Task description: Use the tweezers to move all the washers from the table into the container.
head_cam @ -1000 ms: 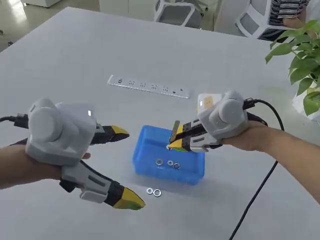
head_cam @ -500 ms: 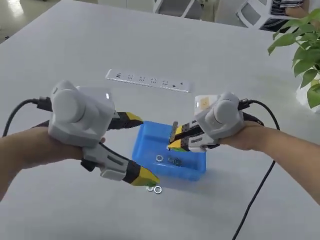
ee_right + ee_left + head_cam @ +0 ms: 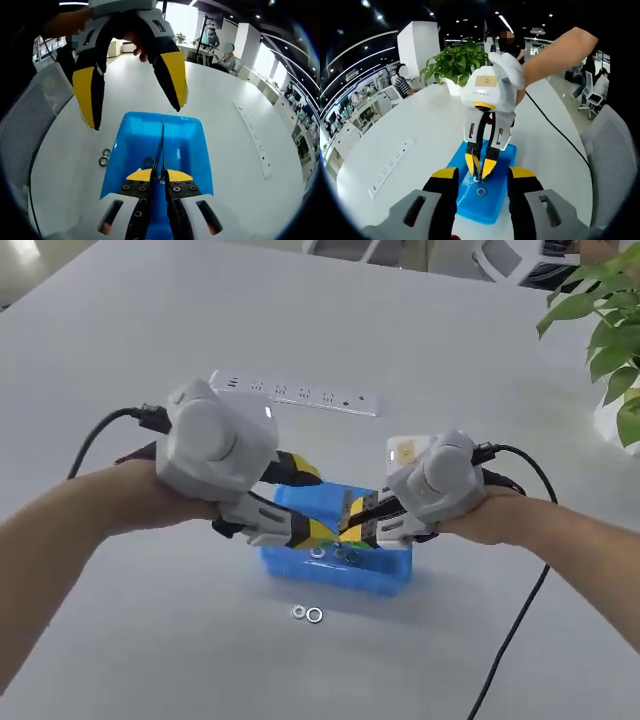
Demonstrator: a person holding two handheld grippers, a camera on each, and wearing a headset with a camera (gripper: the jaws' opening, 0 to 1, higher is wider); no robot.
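From the head: a blue box (image 3: 330,582) on the grey table (image 3: 150,340). Left gripper (image 3: 315,505) wide open, right over the box. Right gripper (image 3: 352,527) narrow, tips down in the box, close to the left one. A few washers in the box (image 3: 320,554). Two washers on the table (image 3: 307,614), side by side, just in front of the box. A white power strip (image 3: 295,397) farther back.

From the left gripper: own black and yellow jaws far apart at the bottom, with the box (image 3: 492,210) between them. Right gripper (image 3: 481,167) facing this way, pinching the thin tweezers (image 3: 477,169), tips down in the box.

From the right gripper: own jaws nearly closed on the tweezers (image 3: 162,140), long and thin, over the middle of the box (image 3: 192,150). Two washers on the table (image 3: 105,156), just beside the box's wall. Left gripper (image 3: 135,116) wide open over the far end of the box.
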